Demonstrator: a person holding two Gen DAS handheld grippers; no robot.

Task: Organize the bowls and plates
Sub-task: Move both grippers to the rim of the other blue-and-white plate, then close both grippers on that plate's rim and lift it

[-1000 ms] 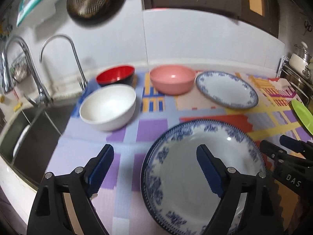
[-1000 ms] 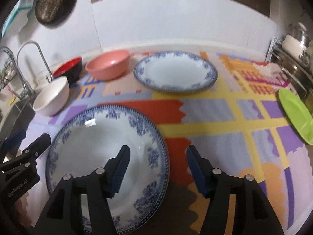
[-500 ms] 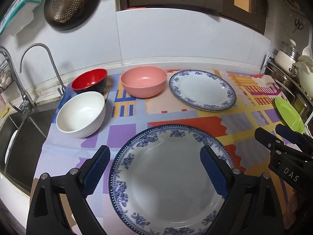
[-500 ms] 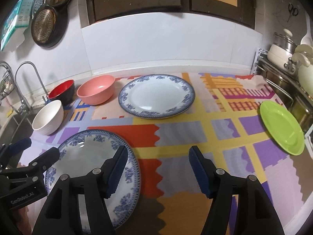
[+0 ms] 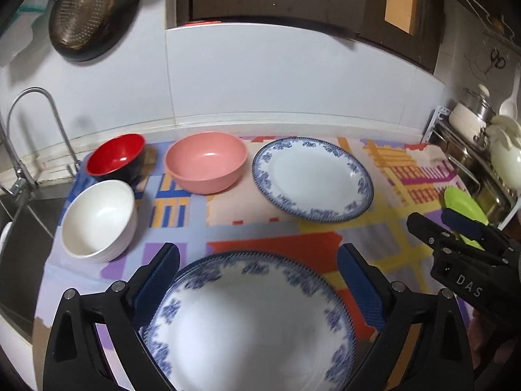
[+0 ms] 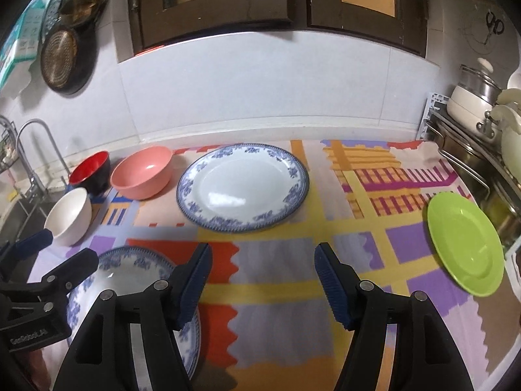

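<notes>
Blue-rimmed plate (image 5: 254, 319) flat, face up

Right gripper (image 6: 262, 280) empty, jaws apart above desk mat (image 6: 276, 260); far blue-rimmed plate (image 6: 242, 187) beyond, green plate (image 6: 465, 244) right of it

Patchwork-patterned multicoloured cloth (image 6: 270, 260) covers worktop. Curved chrome tap (image 5: 35, 130) at left edge, over steel sink (image 5: 22, 238). Round dark perforated pan (image 5: 84, 16) hangs on wall, upper left. Cream lidded pot (image 6: 472, 97) on metal rack (image 6: 469, 159), right edge.

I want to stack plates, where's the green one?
The green plate lies at the mat's right edge in the right wrist view, beside the metal rack.
</notes>
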